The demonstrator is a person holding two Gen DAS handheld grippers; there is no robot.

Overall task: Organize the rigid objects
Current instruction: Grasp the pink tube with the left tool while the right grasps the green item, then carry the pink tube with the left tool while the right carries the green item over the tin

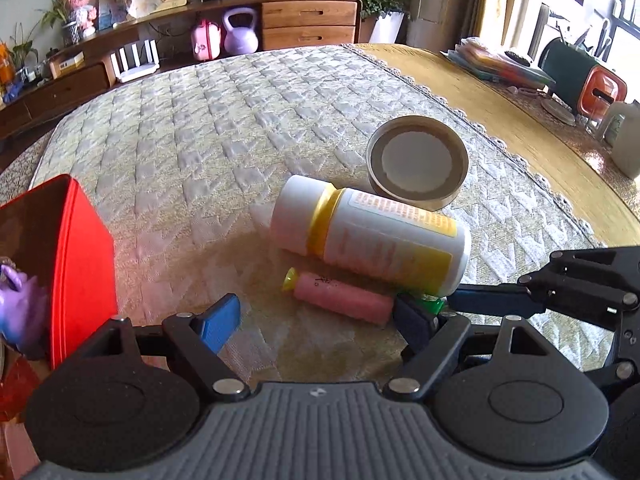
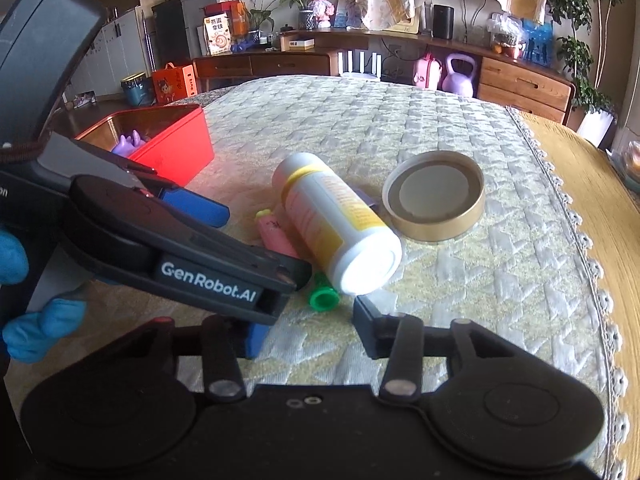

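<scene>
Now, on the quilted cream cloth covering the worktop (image 2: 460,128), a white plastic bottle with a yellow label (image 1: 372,236) lies on its side against a pink tube (image 1: 344,300) and a round gold tin lid (image 1: 418,160), a red box (image 2: 176,152) sits toward the left edge, the left gripper (image 1: 320,320) gapes wide around the tube without touching, and the right gripper (image 2: 312,332) stands half-closed and empty near a green cap (image 2: 324,294).

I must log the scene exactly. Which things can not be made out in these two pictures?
- Green-capped tube: body hidden under the white bottle in the right wrist view.
- Red box: cut by the left wrist view's edge; contents mostly hidden.
- Bottle label: print too small in both views.
- Purple object: the left gripper covers part.
</scene>
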